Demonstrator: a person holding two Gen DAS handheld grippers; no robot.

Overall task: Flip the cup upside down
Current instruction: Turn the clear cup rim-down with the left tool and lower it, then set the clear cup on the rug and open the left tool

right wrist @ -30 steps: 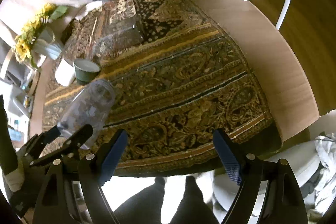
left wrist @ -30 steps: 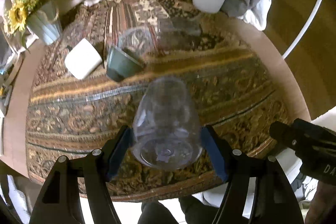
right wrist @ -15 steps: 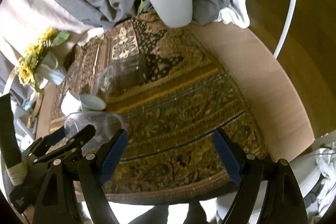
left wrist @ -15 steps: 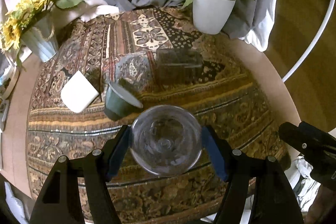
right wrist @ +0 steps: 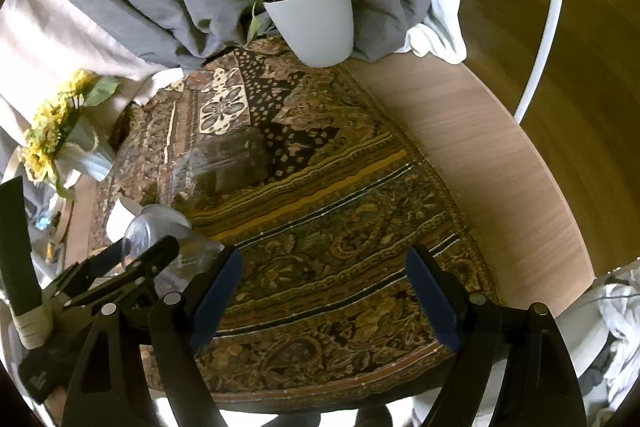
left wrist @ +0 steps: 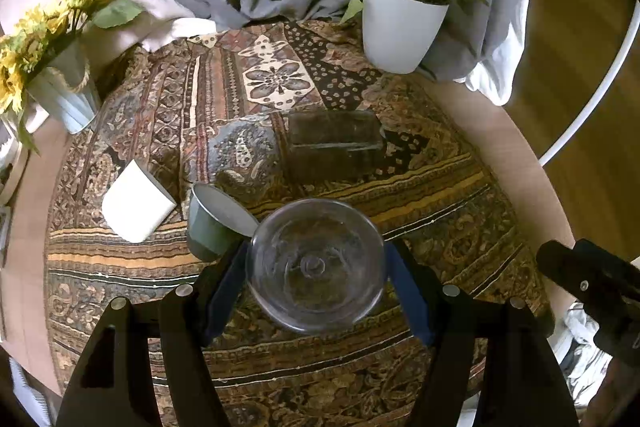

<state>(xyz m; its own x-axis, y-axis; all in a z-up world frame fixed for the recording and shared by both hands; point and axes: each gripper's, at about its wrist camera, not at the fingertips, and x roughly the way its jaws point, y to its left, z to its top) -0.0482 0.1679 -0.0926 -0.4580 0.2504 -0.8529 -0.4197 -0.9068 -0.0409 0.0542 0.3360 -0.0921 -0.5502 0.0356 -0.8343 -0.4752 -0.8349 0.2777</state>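
My left gripper (left wrist: pixel 316 291) is shut on a clear plastic cup (left wrist: pixel 316 265). The cup is held above the patterned cloth, its mouth turned toward the camera, so I look into it down to its base. In the right wrist view the same cup (right wrist: pixel 160 231) shows at the left, lying roughly level between the left gripper's fingers (right wrist: pixel 152 255). My right gripper (right wrist: pixel 320 291) is open and empty over the near part of the cloth, to the right of the cup.
A green cup (left wrist: pixel 212 227) and a white cup (left wrist: pixel 134 205) lie tipped on the cloth left of the held cup. A clear box (left wrist: pixel 334 143) stands behind. A white plant pot (left wrist: pixel 400 31) and a sunflower vase (left wrist: pixel 60 87) stand at the back. The round table's edge (right wrist: pixel 520 187) curves at the right.
The left gripper has turned the clear cup: a second ago its base faced the camera, now its mouth does. Both grippers have tilted up, showing more of the table's back.
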